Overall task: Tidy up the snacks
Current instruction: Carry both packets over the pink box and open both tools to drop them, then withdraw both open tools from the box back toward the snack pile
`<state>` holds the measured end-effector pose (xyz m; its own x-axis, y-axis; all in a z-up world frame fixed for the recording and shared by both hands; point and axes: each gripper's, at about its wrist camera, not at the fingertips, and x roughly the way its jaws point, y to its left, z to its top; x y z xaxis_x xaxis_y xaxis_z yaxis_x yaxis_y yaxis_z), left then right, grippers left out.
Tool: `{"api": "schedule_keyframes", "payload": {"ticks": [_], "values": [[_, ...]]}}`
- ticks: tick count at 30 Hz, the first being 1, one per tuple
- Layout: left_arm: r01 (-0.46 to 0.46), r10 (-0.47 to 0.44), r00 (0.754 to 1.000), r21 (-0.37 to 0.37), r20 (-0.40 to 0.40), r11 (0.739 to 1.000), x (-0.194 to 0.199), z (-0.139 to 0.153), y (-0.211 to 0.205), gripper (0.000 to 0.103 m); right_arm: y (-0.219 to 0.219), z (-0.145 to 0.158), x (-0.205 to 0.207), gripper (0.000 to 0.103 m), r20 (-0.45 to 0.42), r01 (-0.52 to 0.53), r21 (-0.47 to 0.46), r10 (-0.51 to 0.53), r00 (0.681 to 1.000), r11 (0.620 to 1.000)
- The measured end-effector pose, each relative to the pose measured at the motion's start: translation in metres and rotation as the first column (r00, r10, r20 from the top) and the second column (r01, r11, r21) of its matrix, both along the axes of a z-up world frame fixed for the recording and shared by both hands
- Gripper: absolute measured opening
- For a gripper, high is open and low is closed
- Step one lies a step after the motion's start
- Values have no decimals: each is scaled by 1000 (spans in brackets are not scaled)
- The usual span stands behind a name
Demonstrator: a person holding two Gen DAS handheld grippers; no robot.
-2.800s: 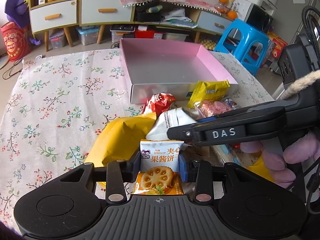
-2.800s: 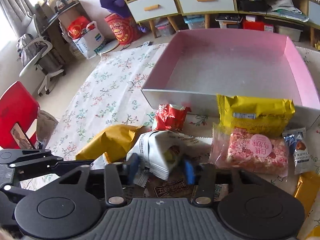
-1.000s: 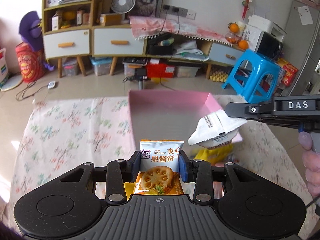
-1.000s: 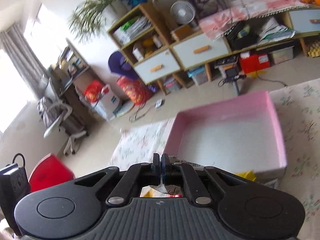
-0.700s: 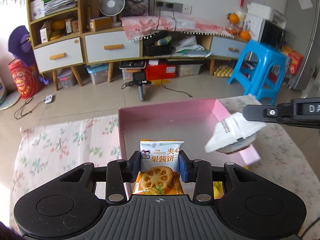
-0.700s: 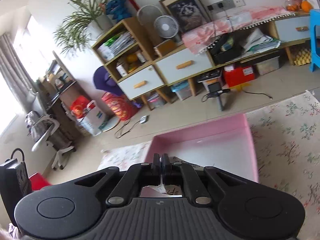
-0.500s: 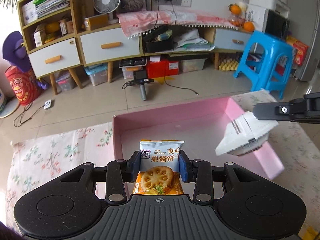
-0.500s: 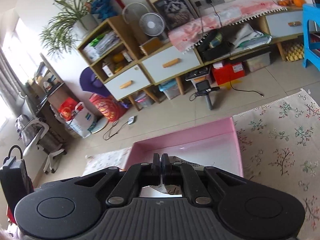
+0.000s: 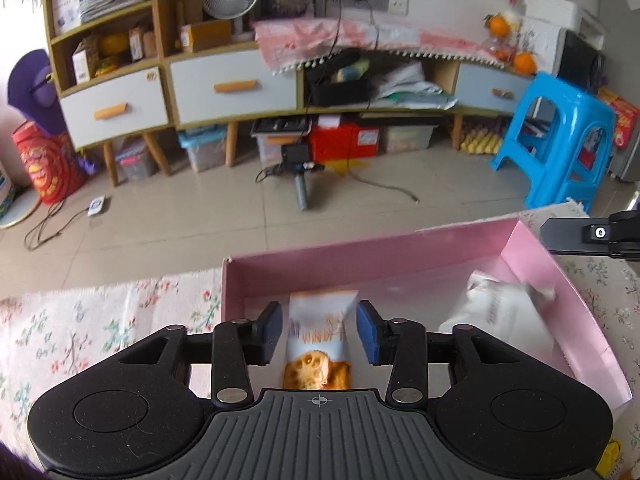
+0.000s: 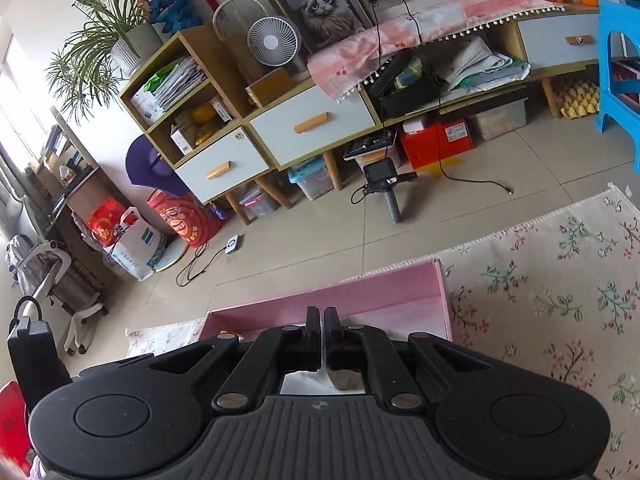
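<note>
In the left wrist view my left gripper (image 9: 319, 330) is open over the pink box (image 9: 532, 254). The jam biscuit packet (image 9: 320, 330) is blurred between the spread pads and does not touch them. A white snack bag (image 9: 496, 316), also blurred, is inside the box at the right, below the right gripper's finger (image 9: 588, 234). In the right wrist view my right gripper (image 10: 321, 330) has its pads almost together above the box's far wall (image 10: 380, 292). A bit of the white bag (image 10: 304, 384) shows beneath the pads.
The box sits on a floral tablecloth (image 9: 100, 320) that also shows in the right wrist view (image 10: 560, 300). Beyond the table are a tiled floor, a drawer cabinet (image 9: 232, 88), a blue stool (image 9: 560, 140) and a small camera on a stand (image 9: 300, 168).
My left gripper has opened and the jam biscuit packet has slipped from its pads. The white bag has left the right gripper and dropped into the box. Both grippers have moved forward over the box.
</note>
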<state>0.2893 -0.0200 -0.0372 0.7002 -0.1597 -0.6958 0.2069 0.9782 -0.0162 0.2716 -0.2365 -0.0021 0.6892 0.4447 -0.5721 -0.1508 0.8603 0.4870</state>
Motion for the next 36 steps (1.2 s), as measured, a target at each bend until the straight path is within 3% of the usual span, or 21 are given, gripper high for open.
{"api": "schedule_keyframes", "payload": {"ticks": [1, 4, 5, 9, 11, 14, 22, 36], "values": [[6, -6, 1000, -9, -5, 1000, 1, 0, 1, 61, 1, 0, 1, 2, -3, 1, -1, -1, 1000, 1000], [23, -23, 1000, -25, 4, 999, -2, 2, 2, 75, 3, 4, -1, 17, -9, 5, -8, -5, 1000, 1000], [30, -30, 1000, -22, 8, 999, -4, 3, 2, 77, 3, 5, -3, 26, -7, 5, -14, -5, 1000, 1000], [48, -48, 999, -22, 15, 999, -12, 11, 1, 86, 7, 13, -10, 42, 4, -1, -58, 1, 1000, 998], [60, -60, 998, -47, 0, 997, -15, 15, 2, 90, 8, 17, -16, 63, 9, -1, -67, 2, 1000, 998], [62, -63, 998, -74, -13, 995, -24, 22, 4, 93, 12, 25, -25, 75, 30, -7, -93, 10, 1000, 996], [42, -42, 999, -95, -4, 995, -53, 38, 8, 98, 17, 46, -53, 90, 64, -16, -151, 26, 998, 988], [22, -23, 1000, -86, -13, 996, -110, 51, 28, 99, 18, 53, -96, 94, 42, 1, -108, 3, 999, 994]]}}
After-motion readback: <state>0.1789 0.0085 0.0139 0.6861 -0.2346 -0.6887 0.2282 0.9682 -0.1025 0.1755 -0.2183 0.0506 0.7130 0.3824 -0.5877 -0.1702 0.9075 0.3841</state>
